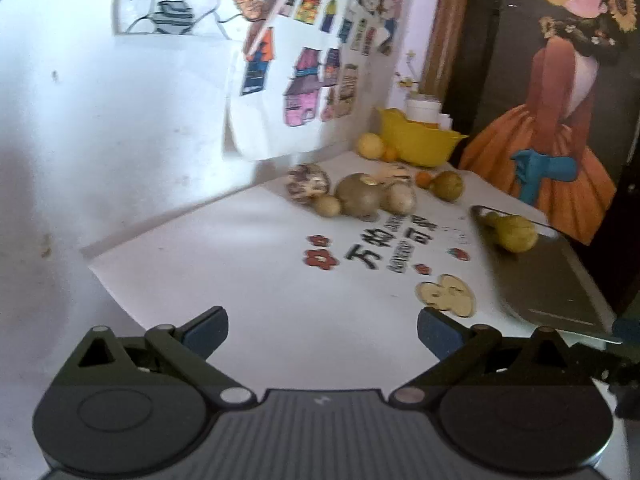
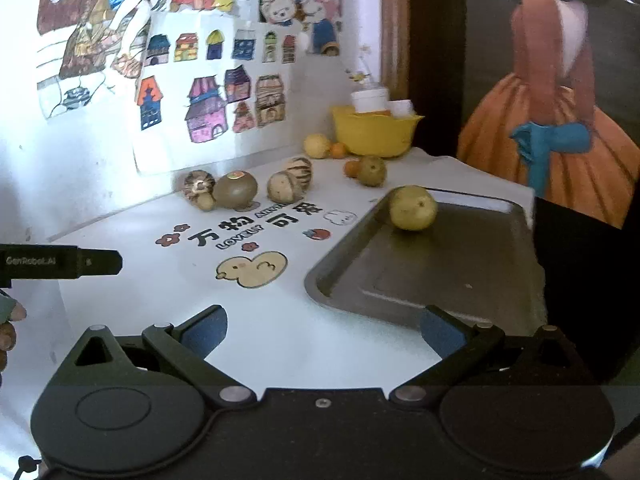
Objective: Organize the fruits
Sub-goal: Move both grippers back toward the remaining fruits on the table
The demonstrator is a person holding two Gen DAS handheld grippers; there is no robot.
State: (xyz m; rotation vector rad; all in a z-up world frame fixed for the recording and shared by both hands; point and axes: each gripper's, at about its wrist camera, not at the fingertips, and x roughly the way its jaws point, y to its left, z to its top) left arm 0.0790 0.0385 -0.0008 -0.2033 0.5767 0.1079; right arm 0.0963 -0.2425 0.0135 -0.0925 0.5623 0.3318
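Left gripper (image 1: 322,334): jaws spread wide, nothing between the blue pads, hovering over the white table cover (image 1: 248,280). Right gripper (image 2: 323,334): likewise spread and empty, above the cover at the near left corner of the tray; the left tool's black body (image 2: 60,262) juts in at 9 o'clock of the right wrist view, with fingers of a hand (image 2: 10,326) below it.

Wall drawings (image 2: 212,92): coloured house pictures, 11 o'clock in the right wrist view.

Painting of a figure in an orange dress (image 2: 552,128): 2 o'clock, behind the tray.

Metal tray (image 2: 460,276): 3 o'clock, holding one yellow-green pear (image 2: 413,208) at its far left corner.

Yellow bowl (image 2: 374,132): 12 o'clock at the table's back, white containers (image 2: 370,98) behind its rim.

Loose fruit, still on the cover:
- brown round fruit with sticker (image 2: 235,189), centre row
- striped melon-like fruit (image 2: 301,170) behind a pale tan fruit (image 2: 282,187)
- mottled fruit (image 2: 199,183) with a small tan one (image 2: 206,201) touching it
- green pear (image 2: 372,170) with a small orange (image 2: 352,168) just beside it
- yellow lemon-like fruit (image 2: 316,145) and another small orange (image 2: 339,150) near the bowl's left side.

Printed duck (image 2: 252,268): decoration on the cover, ahead of the right gripper.
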